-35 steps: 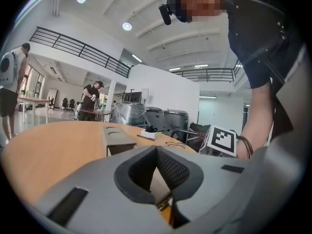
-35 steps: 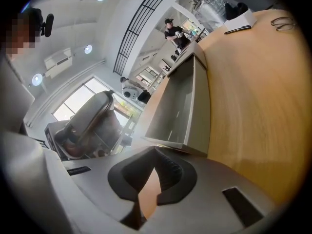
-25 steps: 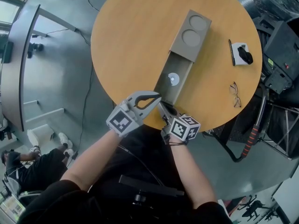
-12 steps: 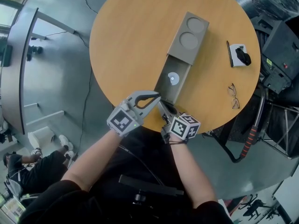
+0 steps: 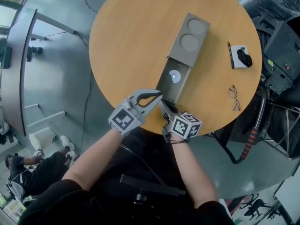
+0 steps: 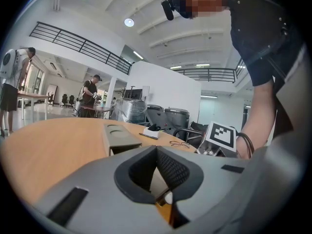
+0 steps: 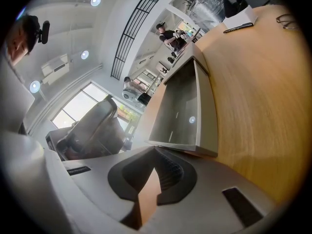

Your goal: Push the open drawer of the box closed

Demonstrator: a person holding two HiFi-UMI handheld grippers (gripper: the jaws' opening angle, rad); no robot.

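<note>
1. The drawer [image 5: 176, 86] stands pulled well out of the box [image 5: 190, 32], at the box's end nearest the person. It is a long grey tray with a small pale disc [image 5: 174, 76] lying inside it.
2. The box lies on the round wooden table [image 5: 131, 41], its top with two round hollows on the side away from the person. Nothing holds it down.
3. The left gripper [image 5: 158, 96] has its jaws drawn together on nothing. Its tip sits at the left corner of the drawer's outer end, the end farthest from the box.
4. The right gripper [image 5: 164, 107] is likewise closed and empty, just short of that same outer end. I cannot tell whether either tip touches it yet.
5. To the right of the box, well apart from it, lie a pen [image 5: 231, 54], a white card [image 5: 241, 55] with a black object on it, and a pair of glasses [image 5: 233, 96].
6. My worry is a lopsided push. Pressure at one corner could skew the drawer so that it jams in its slot.
7. The unheld box might also slide across the table instead of taking the drawer in.
8. A narrow closed tip could also slip over the drawer's rim.
</note>
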